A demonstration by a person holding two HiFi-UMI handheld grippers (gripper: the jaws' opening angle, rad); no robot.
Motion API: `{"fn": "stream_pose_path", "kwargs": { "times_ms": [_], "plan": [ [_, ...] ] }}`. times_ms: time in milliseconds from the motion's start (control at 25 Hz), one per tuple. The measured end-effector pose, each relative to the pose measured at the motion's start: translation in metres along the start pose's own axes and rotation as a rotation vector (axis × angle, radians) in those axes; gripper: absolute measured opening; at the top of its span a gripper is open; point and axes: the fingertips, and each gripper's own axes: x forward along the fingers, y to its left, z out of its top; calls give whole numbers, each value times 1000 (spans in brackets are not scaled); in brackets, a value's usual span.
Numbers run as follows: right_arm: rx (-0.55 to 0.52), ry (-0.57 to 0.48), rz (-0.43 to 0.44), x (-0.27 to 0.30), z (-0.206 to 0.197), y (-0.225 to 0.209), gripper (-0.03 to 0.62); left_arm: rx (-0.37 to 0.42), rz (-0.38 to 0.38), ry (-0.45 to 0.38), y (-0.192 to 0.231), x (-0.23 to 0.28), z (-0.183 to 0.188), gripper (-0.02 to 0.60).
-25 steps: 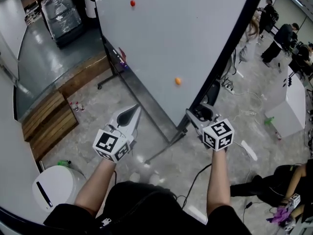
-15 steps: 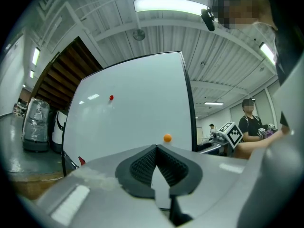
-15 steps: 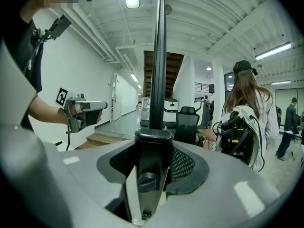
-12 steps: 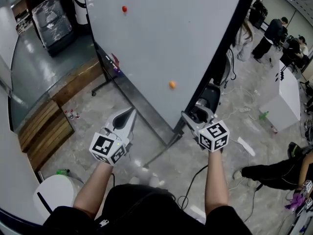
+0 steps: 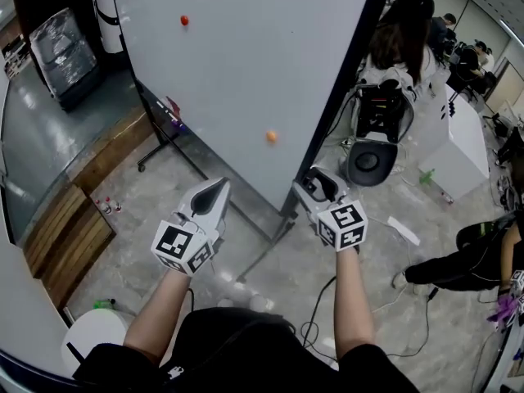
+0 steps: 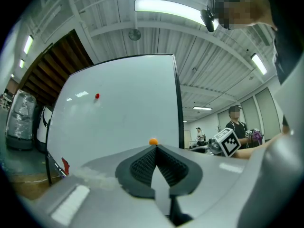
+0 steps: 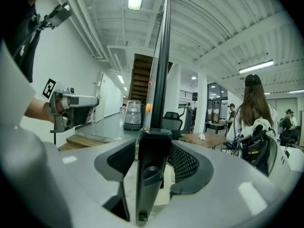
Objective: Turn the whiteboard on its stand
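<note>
The white whiteboard (image 5: 246, 56) stands tall on its wheeled stand (image 5: 270, 248), with a red magnet (image 5: 184, 20) and an orange magnet (image 5: 271, 136) on its face. My right gripper (image 5: 315, 182) is at the board's black side frame (image 5: 344, 80). In the right gripper view the frame (image 7: 159, 80) runs up between the jaws of the right gripper (image 7: 152, 160), which are opening, and a gap shows beside the left pad. My left gripper (image 5: 217, 188) is shut on nothing and points at the board's lower face. Its tips (image 6: 156, 148) meet just under the orange magnet (image 6: 153, 141).
A person with long dark hair (image 5: 401, 31) stands behind the board beside a black device (image 5: 372, 137). A white table (image 5: 458, 146) is at the right and another person (image 5: 475, 260) crouches below it. Wooden steps (image 5: 65, 236), a white bin (image 5: 94, 334) and floor cables (image 5: 319, 318) lie around me.
The board's black edge has swung left in the head view and my right gripper went with it. The long-haired person has come into view behind it. The left gripper barely moved.
</note>
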Motion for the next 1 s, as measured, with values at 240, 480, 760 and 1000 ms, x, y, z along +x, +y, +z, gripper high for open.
{"fn": "stream_pose_path", "kwargs": {
  "times_ms": [240, 480, 760, 1000],
  "plan": [
    [20, -34, -76, -25, 7, -3, 238, -7, -48, -7, -9, 3, 2, 3],
    [28, -62, -115, -43, 18, 7, 238, -14, -77, -14, -15, 0, 3, 2],
    [73, -168, -142, -67, 47, 29, 222, -12, -110, -29, -22, 2, 6, 2],
    [121, -251, -156, -79, 69, 53, 112, -14, -140, -34, -29, -1, 8, 3]
  ]
}}
